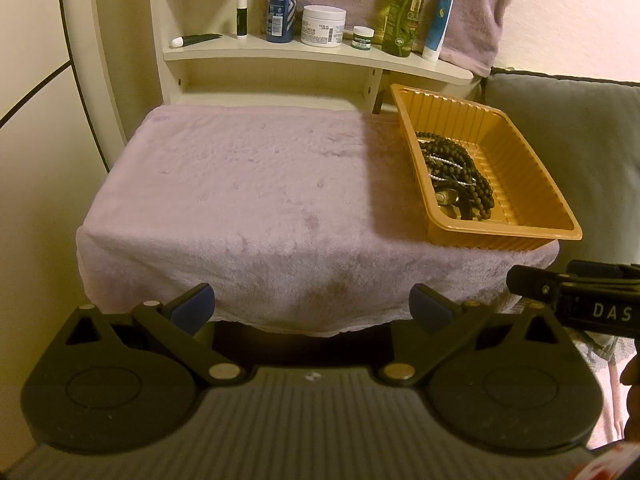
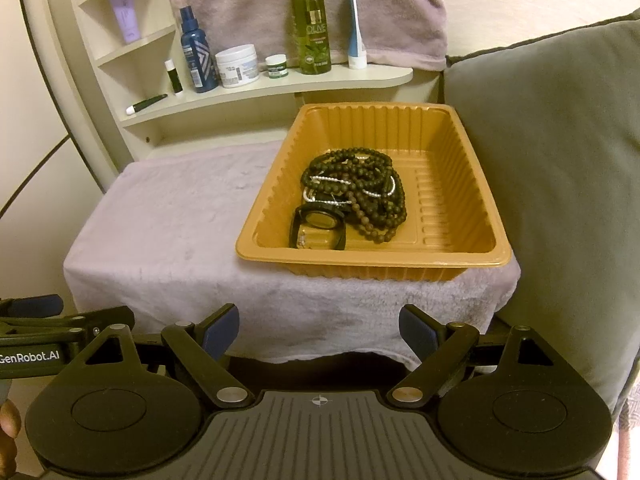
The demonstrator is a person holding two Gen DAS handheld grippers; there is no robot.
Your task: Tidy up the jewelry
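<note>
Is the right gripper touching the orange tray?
Apart. The right wrist view shows the open right gripper short of the tray, with towel between them.

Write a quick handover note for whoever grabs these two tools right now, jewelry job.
Left tool: open, empty, held short of the near edge of the towel-covered stand.
Right tool: open, empty, also short of the stand, facing the tray.
Orange tray: on the right side of the towel. It holds a tangled pile of dark bead strands, with thin pale strands through it, and a black watch at its near left.
Done: no jewelry lies on the towel; it all sits in the tray.
Left: it looks unsorted; probably untangle and lay out the pieces.
</note>
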